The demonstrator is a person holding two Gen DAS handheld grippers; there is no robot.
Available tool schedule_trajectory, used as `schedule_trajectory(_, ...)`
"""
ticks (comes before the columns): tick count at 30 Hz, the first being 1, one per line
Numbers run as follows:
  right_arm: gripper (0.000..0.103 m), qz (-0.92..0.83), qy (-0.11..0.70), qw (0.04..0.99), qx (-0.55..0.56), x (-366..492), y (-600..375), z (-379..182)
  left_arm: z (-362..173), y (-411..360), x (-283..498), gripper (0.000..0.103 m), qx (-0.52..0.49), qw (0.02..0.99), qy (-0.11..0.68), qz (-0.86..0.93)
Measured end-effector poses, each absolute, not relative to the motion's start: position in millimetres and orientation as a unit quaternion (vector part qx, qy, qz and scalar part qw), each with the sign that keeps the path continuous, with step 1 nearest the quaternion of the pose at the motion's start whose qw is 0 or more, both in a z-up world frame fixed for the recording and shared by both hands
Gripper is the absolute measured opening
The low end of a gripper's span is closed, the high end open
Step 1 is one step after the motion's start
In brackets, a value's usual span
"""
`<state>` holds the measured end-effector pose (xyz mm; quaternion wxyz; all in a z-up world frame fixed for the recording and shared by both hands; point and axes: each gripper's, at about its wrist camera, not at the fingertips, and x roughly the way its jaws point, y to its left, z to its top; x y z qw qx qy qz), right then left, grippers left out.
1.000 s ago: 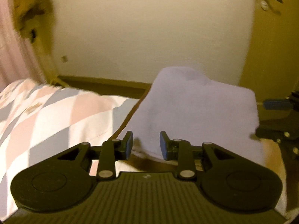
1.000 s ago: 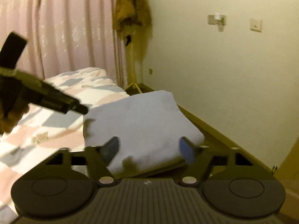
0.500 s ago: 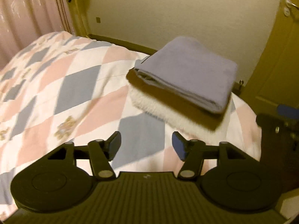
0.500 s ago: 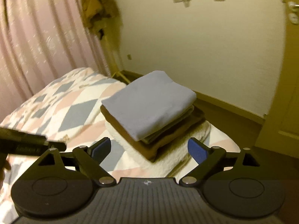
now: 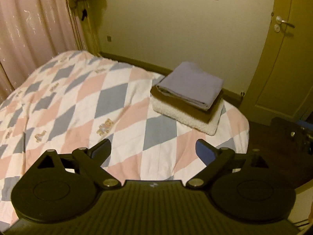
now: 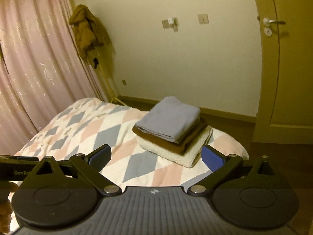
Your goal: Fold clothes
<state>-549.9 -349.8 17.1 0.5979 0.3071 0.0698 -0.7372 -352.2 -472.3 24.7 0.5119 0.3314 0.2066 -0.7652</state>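
Lying beyond both empty tools [image 5: 153, 149] [image 6: 156, 155]: folded clothes [image 5: 188, 96].

Folded lavender cloth [image 5: 190, 85] lying on a folded brown garment [image 5: 203, 112], that lying on a folded cream fleece blanket [image 5: 192, 121], the stack sitting on the diamond-patterned quilted bed [image 5: 82, 105] ahead-right of the left claw [image 5: 153, 149], pink curtain [image 5: 33, 25] hanging far left, wooden door [image 5: 281, 58] standing far right.

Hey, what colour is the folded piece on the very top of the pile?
Pale lavender-blue, plain; the top folded piece shows best in the left wrist view.
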Motion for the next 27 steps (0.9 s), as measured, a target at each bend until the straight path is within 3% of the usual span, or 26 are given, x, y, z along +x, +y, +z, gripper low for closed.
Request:
schedule_trajectory(15,0.103,-0.778,0.173,0.525,0.298,-515.5,-350.9,38.5,40.9,-442.3,-335.9,0.102,0.315,0.517,0.209,-0.768)
schedule_trajectory(27,0.103,-0.792,0.142,0.520,0.289,-496.9,-340.4,46.5,43.9,-423.9,-324.7,0.102,0.315,0.544,0.163,-0.761)
